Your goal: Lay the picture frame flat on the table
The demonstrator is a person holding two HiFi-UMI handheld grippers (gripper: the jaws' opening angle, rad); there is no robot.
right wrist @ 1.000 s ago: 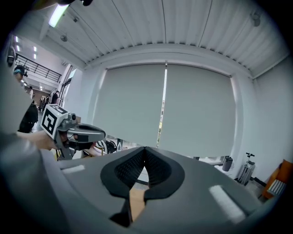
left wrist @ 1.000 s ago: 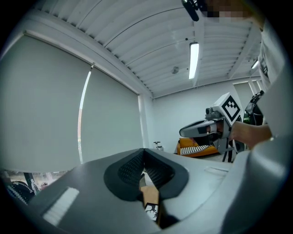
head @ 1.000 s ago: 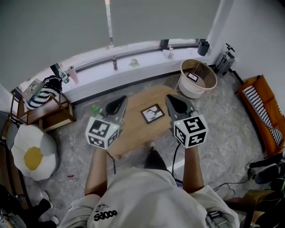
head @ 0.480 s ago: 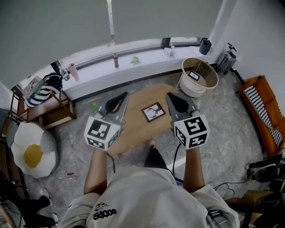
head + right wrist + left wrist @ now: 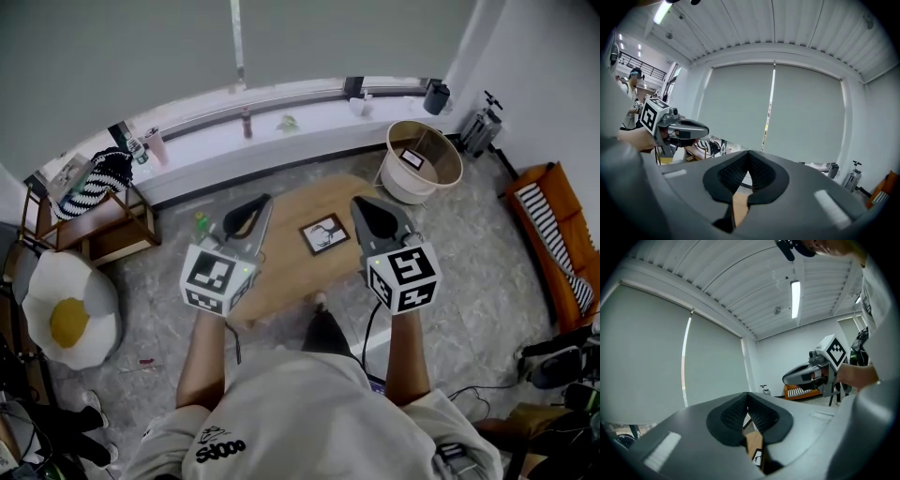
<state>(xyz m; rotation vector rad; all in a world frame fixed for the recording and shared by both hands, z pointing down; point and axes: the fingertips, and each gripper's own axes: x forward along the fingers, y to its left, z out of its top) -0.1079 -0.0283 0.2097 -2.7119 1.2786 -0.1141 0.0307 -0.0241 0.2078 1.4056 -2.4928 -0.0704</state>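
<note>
We find the frame [image 5: 324,234] lying face up near the middle of the table [image 5: 281,281], with no edge raised that we can make out in the head view. From above it sits between the two grippers, but both hang well clear of the tabletop and touch nothing.

The left gripper [image 5: 251,208] has its jaws pressed together with nothing between them. Its own view shows the pads meeting, with only the table and a corner of the frame visible through the slit below. The right gripper [image 5: 364,208] is likewise closed and empty. Both point roughly level, away from the person, side by side.

We judge this a rest posture, since closed jaws held clear of the table suit neither a grasp nor a push. On that evidence the frame appears already laid flat, and no further handling seems called for.
</note>
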